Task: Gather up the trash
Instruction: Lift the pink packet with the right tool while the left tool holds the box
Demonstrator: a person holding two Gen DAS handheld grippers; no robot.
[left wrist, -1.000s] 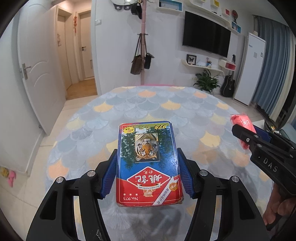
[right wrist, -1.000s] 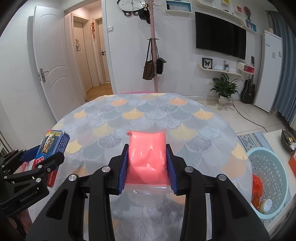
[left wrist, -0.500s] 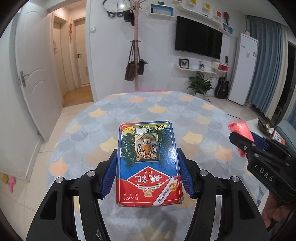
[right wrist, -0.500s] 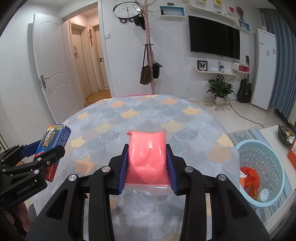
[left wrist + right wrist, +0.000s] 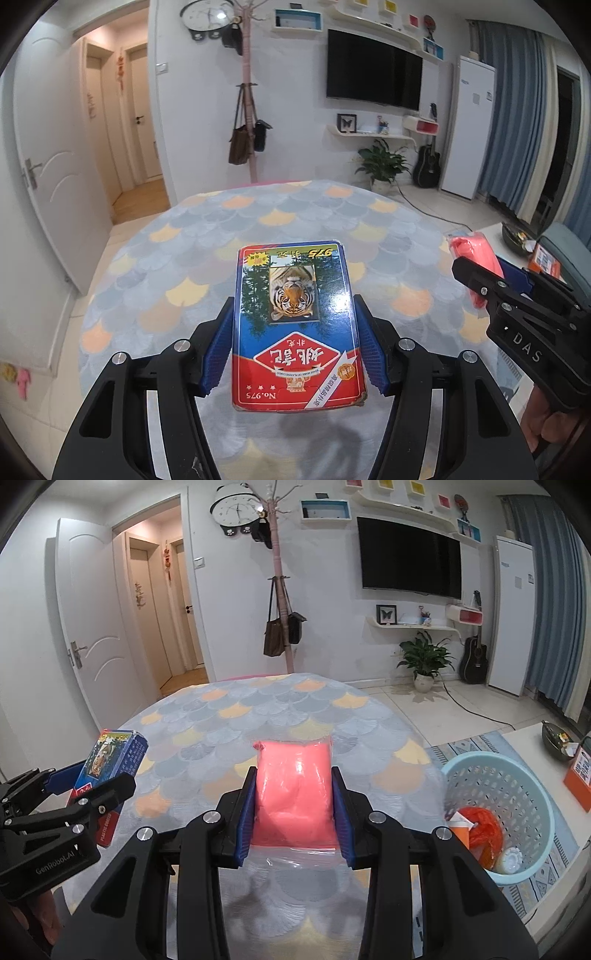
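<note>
Carry step, I judge: both loads up, over worktop (image 5: 280, 709).

Left hand-held gripper (image 5: 295, 332) clamped on card box (image 5: 295, 321); right hand-held gripper (image 5: 293, 805) clamped on pink packet (image 5: 293, 794).

Blue basket (image 5: 532, 794) on floor right of worktop, orange trash inside.

Next: I swing packet right, over basket rim, then open jaws; box follows.

Versus a second ago: both grippers higher, more of room and basket showing, grips unchanged.
</note>
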